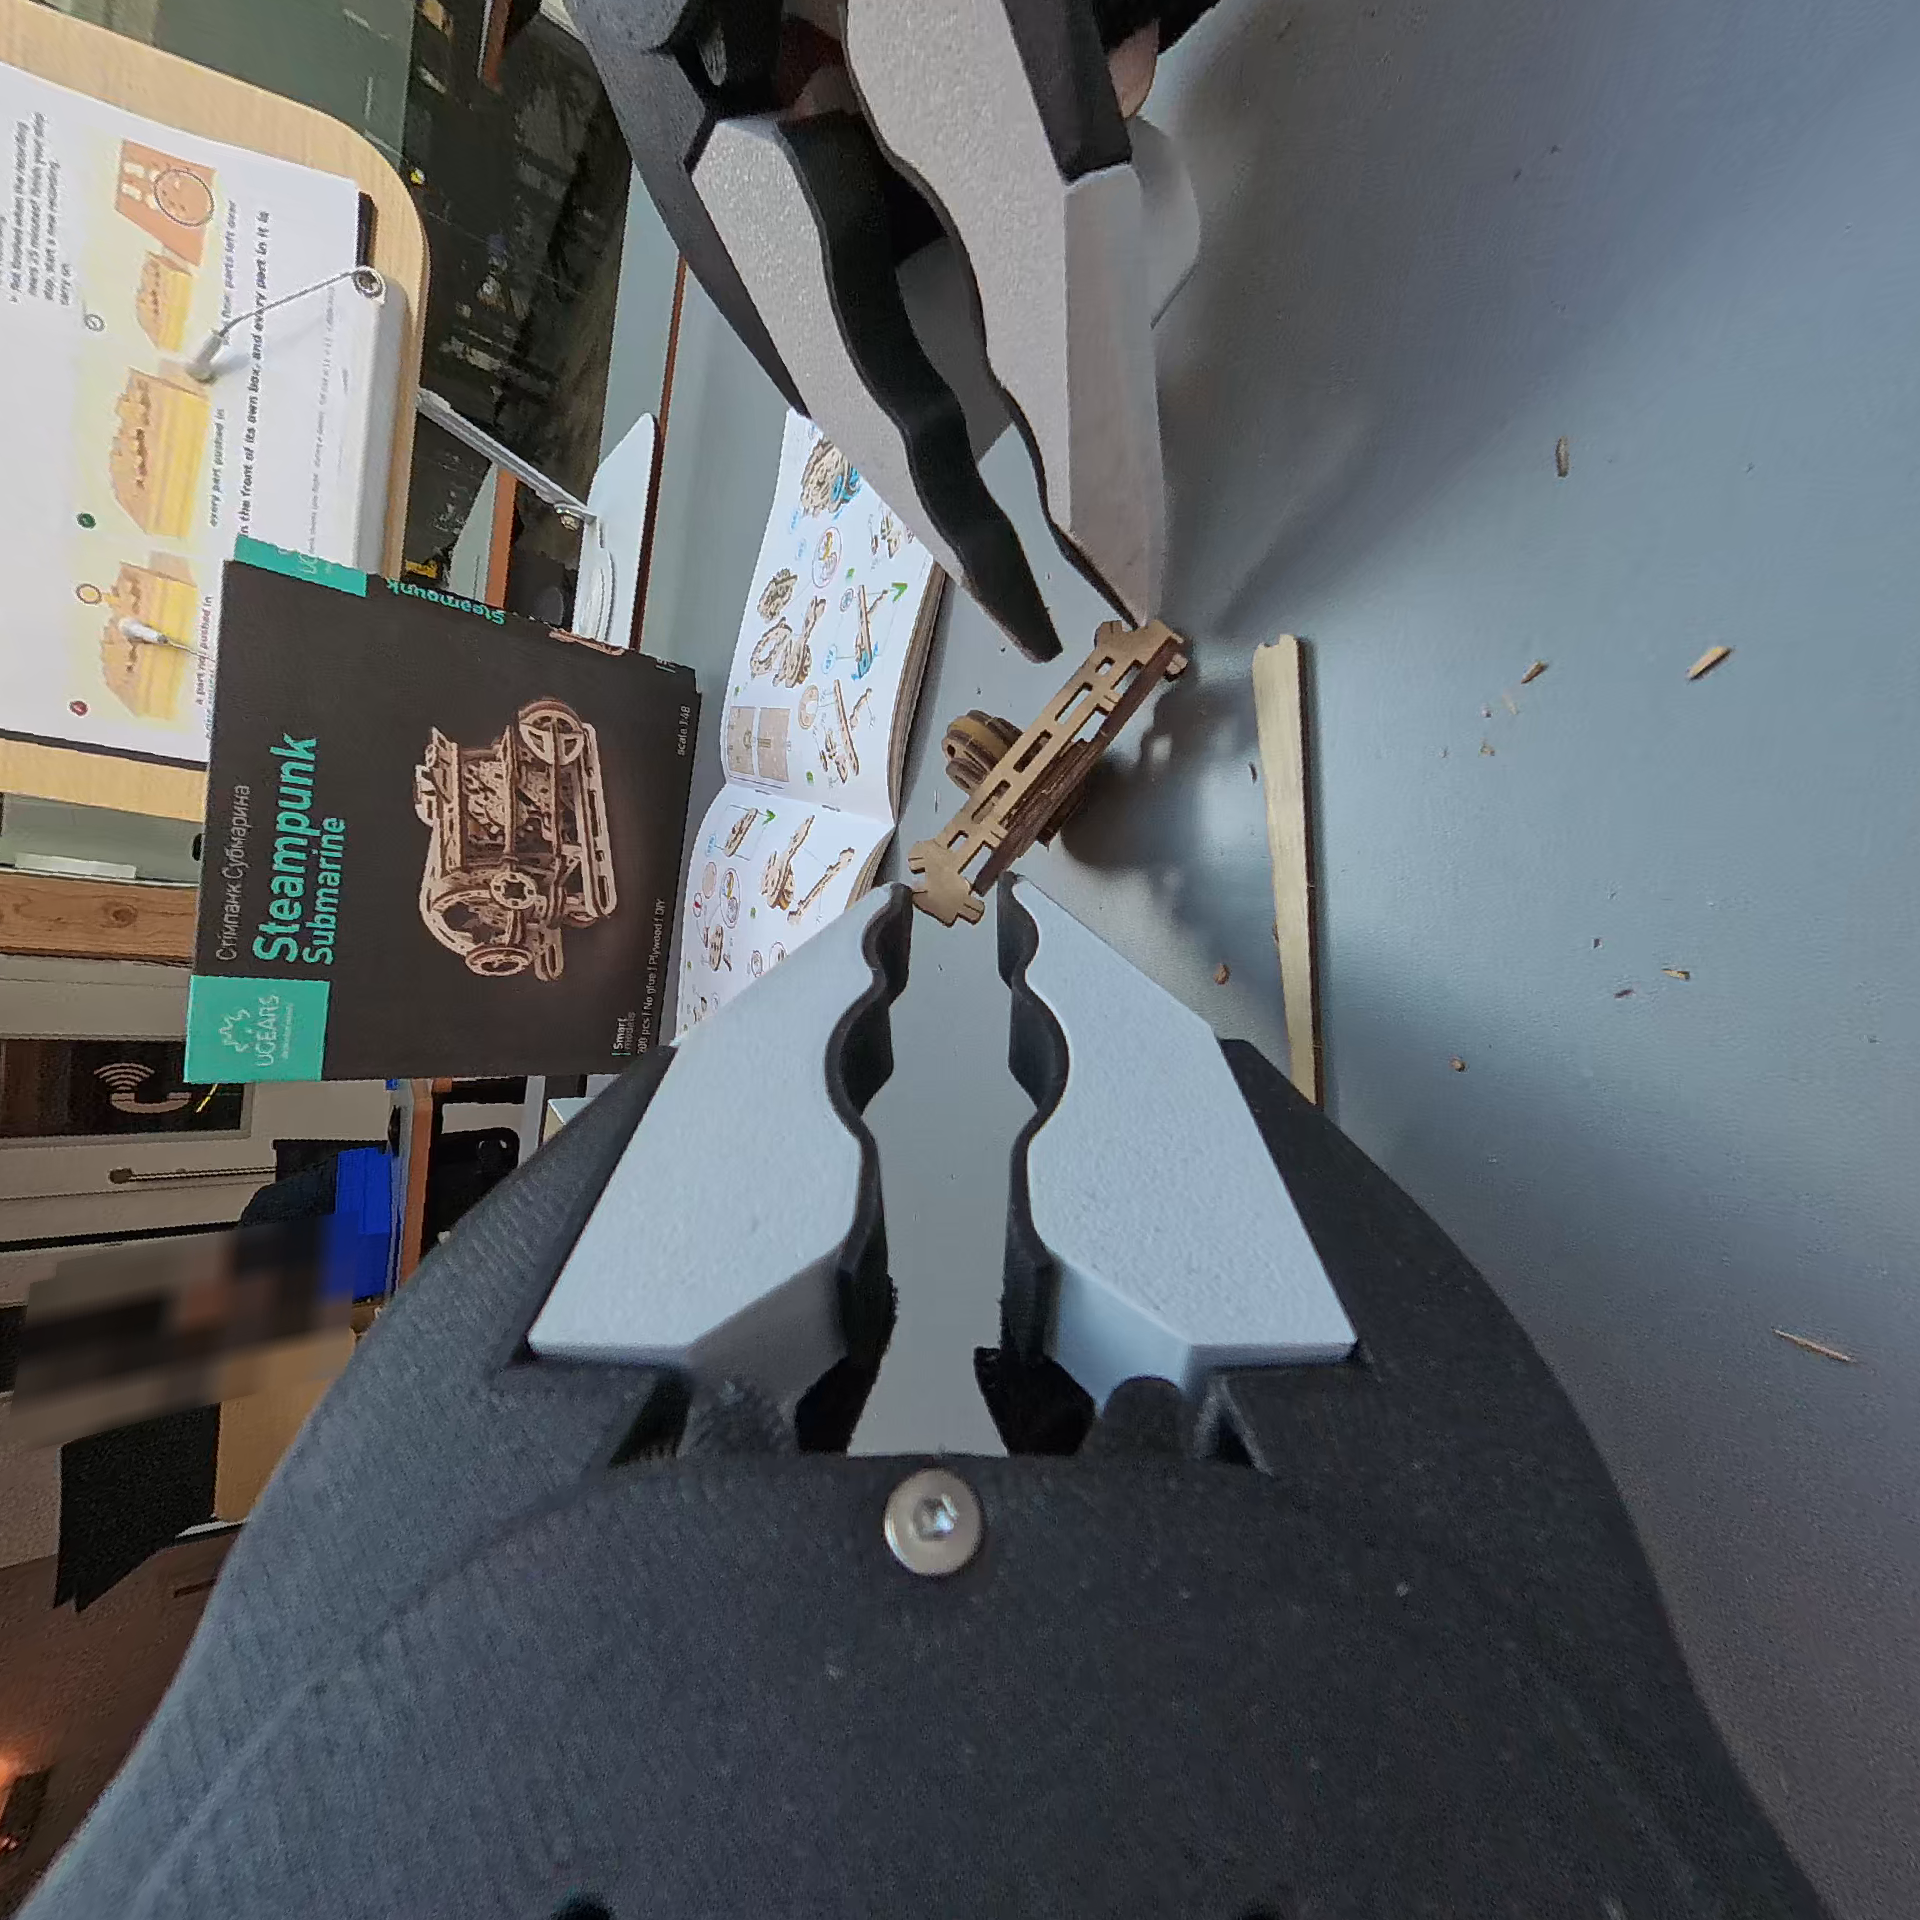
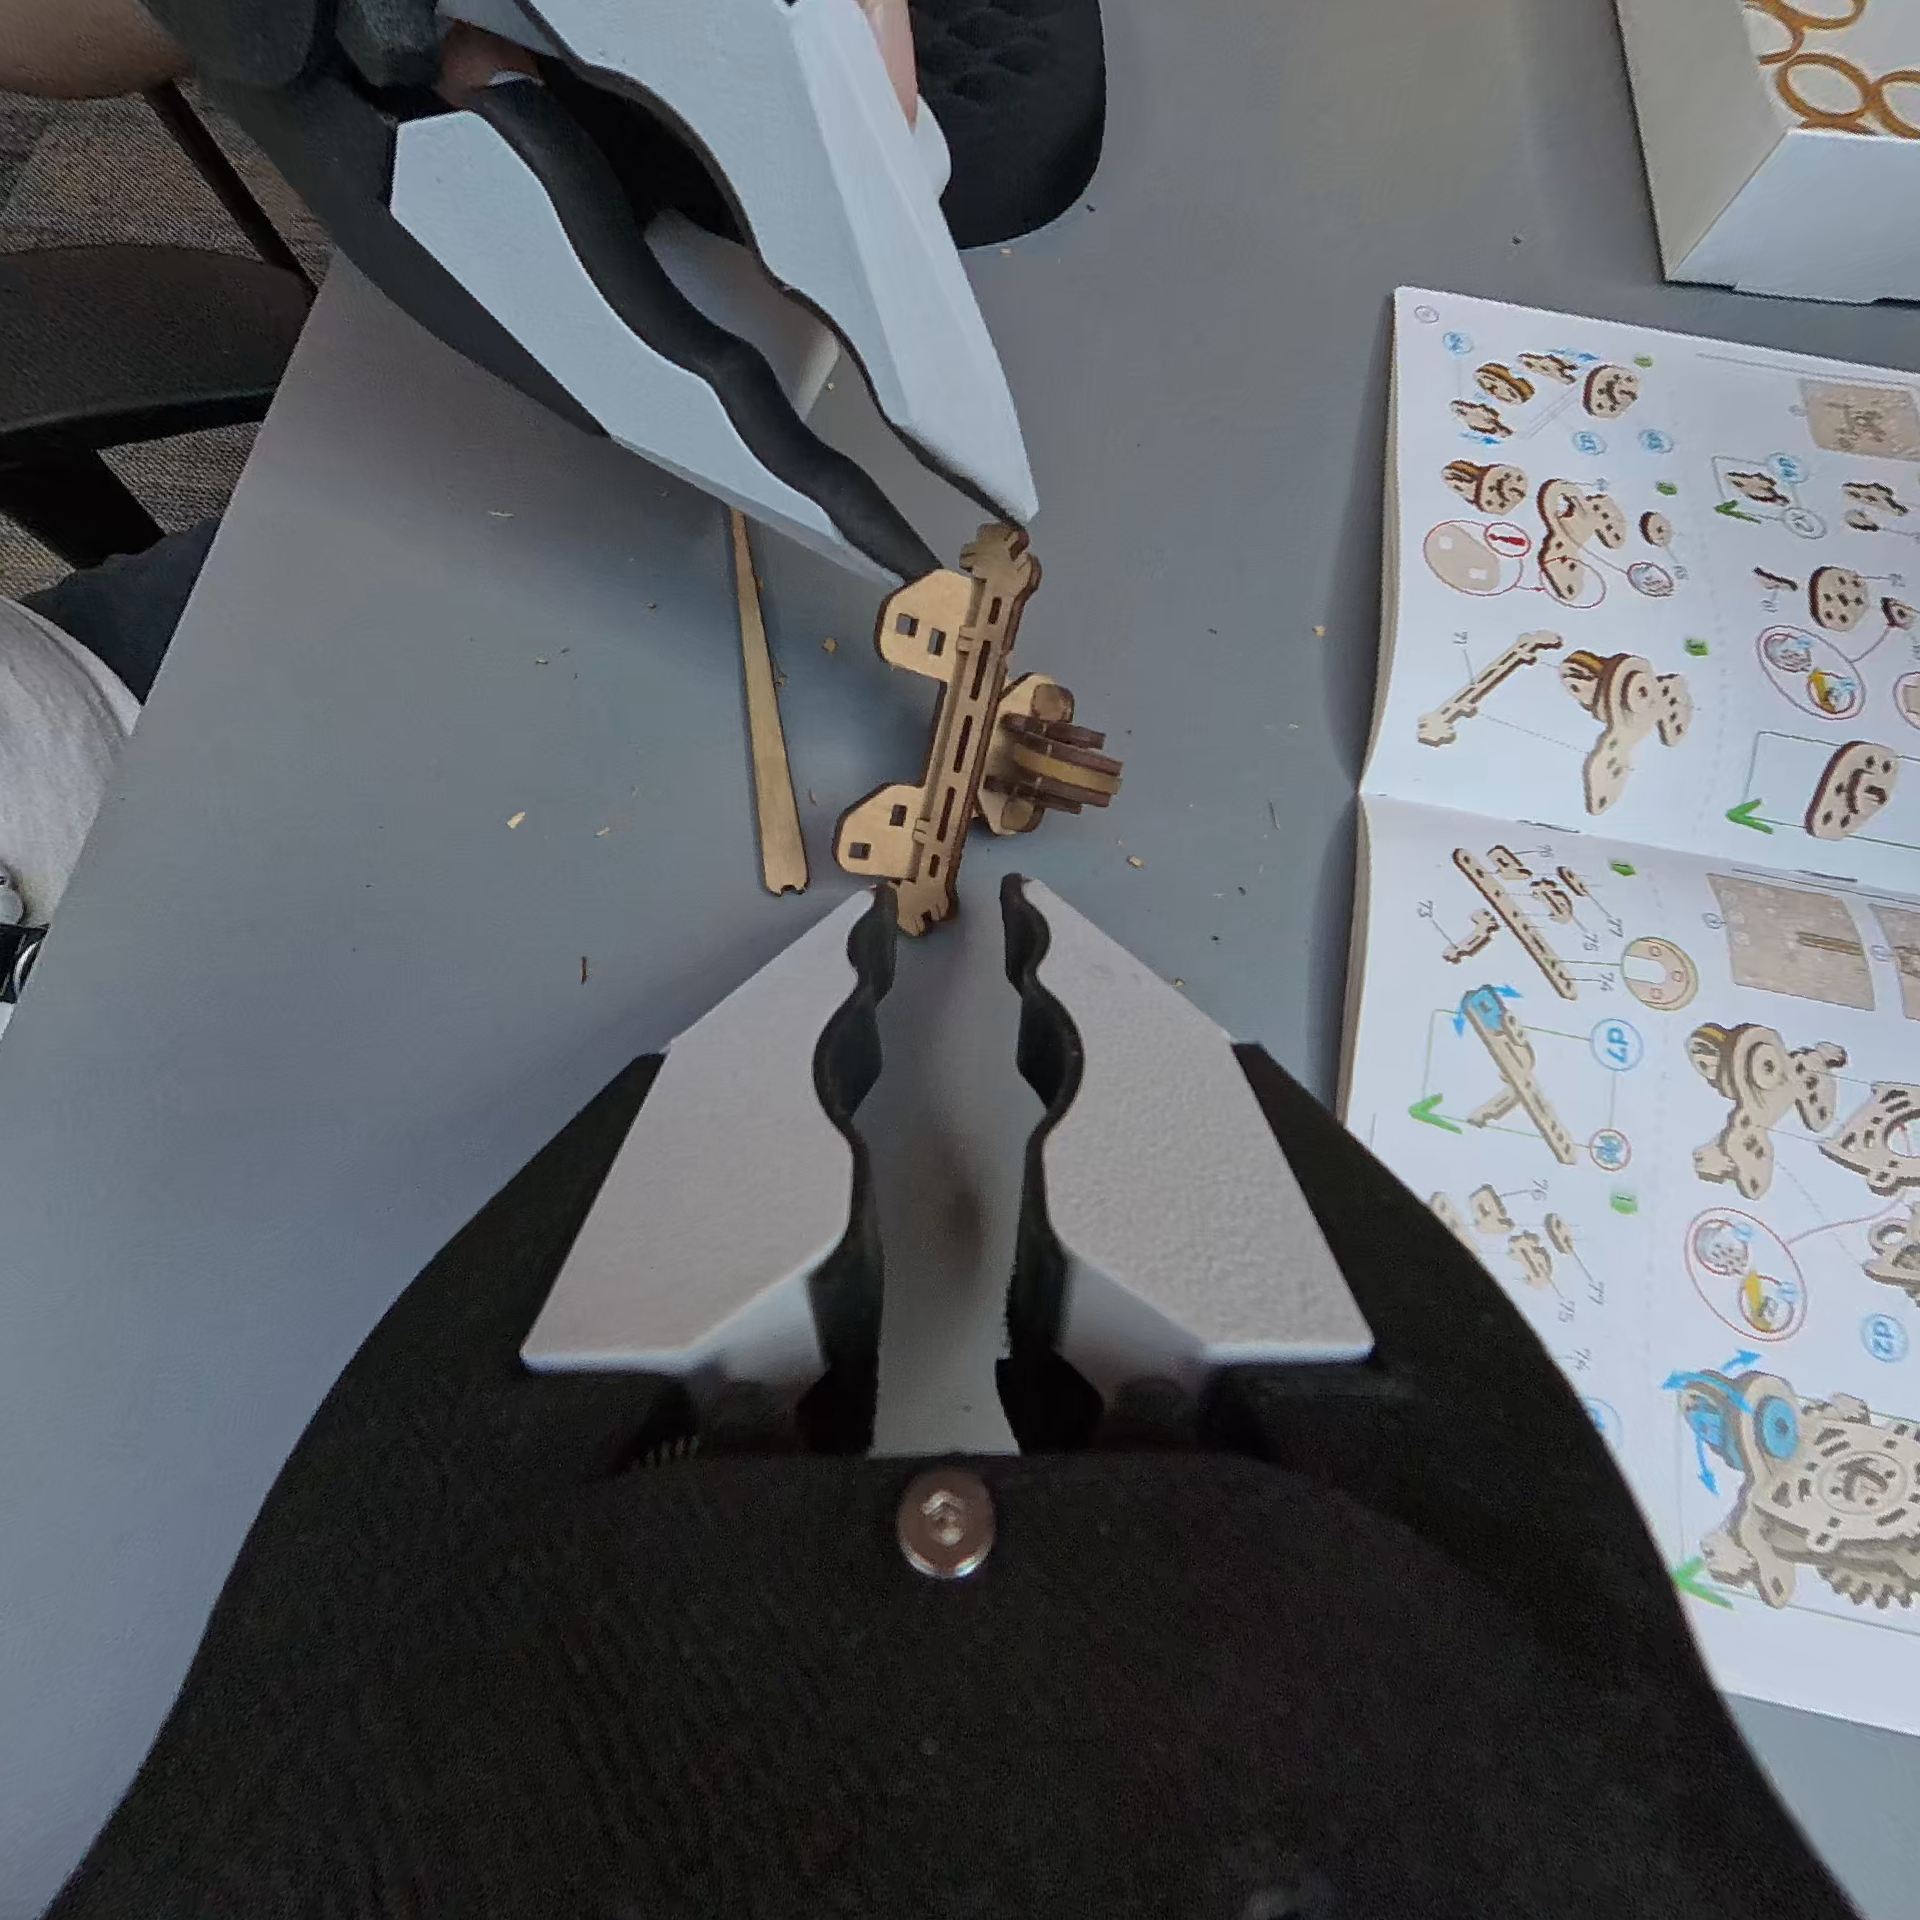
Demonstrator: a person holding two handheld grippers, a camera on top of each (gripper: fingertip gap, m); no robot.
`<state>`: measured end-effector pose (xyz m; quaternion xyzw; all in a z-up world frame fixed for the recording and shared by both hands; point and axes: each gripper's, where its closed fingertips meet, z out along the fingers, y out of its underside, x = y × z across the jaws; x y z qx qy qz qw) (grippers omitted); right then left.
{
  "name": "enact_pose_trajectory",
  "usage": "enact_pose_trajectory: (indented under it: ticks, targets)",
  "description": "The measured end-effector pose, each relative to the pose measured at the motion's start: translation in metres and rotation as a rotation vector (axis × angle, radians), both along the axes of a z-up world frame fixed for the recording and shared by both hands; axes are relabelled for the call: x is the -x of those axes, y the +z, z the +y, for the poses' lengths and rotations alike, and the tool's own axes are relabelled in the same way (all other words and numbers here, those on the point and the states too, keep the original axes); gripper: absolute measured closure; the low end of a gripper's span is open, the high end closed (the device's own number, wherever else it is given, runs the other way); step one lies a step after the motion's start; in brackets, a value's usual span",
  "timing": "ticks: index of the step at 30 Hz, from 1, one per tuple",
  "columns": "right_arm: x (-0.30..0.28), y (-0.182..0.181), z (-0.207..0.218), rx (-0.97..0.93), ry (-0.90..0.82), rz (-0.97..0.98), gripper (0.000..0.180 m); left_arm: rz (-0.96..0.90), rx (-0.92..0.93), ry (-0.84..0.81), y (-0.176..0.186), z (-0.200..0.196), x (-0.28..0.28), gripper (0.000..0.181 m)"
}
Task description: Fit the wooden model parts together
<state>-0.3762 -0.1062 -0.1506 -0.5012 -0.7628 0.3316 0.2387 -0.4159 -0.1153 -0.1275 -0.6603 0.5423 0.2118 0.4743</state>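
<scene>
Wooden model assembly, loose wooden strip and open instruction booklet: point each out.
wooden model assembly (image 2: pixel 961 727), right wrist view, on its slotted bar.
loose wooden strip (image 2: pixel 767 727), right wrist view, mid-length, lying on the table.
open instruction booklet (image 2: pixel 1662 935), right wrist view, on the near page.

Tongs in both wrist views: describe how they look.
Both tongs match. The left tongs and right tongs each have two pale grey wedge-shaped fingers lined with wavy black pads, set in a textured black body with one silver screw. No cables or markings show.

Grey table (image 2: pixel 416 1039) bears wooden model (image 2: pixel 956 727), stick (image 2: pixel 769 727), booklet (image 2: pixel 1621 935), splinters (image 2: pixel 514 821).
</scene>
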Motion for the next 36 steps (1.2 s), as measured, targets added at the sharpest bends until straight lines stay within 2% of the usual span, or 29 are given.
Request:
enact_pose_trajectory:
  ticks: [7, 17, 22, 36]
  targets:
    - [-0.004, -0.009, 0.002, -0.069, 0.023, -0.029, 0.159, -0.007, 0.001, -0.010, 0.002, 0.004, -0.005, 0.166]
    - [0.001, -0.010, -0.008, -0.110, 0.036, -0.032, 0.142, -0.028, -0.014, -0.015, 0.007, 0.011, -0.011, 0.167]
    - [0.004, -0.011, -0.013, -0.107, 0.042, -0.029, 0.140, -0.028, -0.028, -0.015, 0.009, 0.012, -0.014, 0.168]
    - [0.007, -0.008, -0.016, 0.117, -0.018, -0.055, 0.139, -0.037, -0.029, -0.027, 0.008, 0.020, -0.024, 0.166]
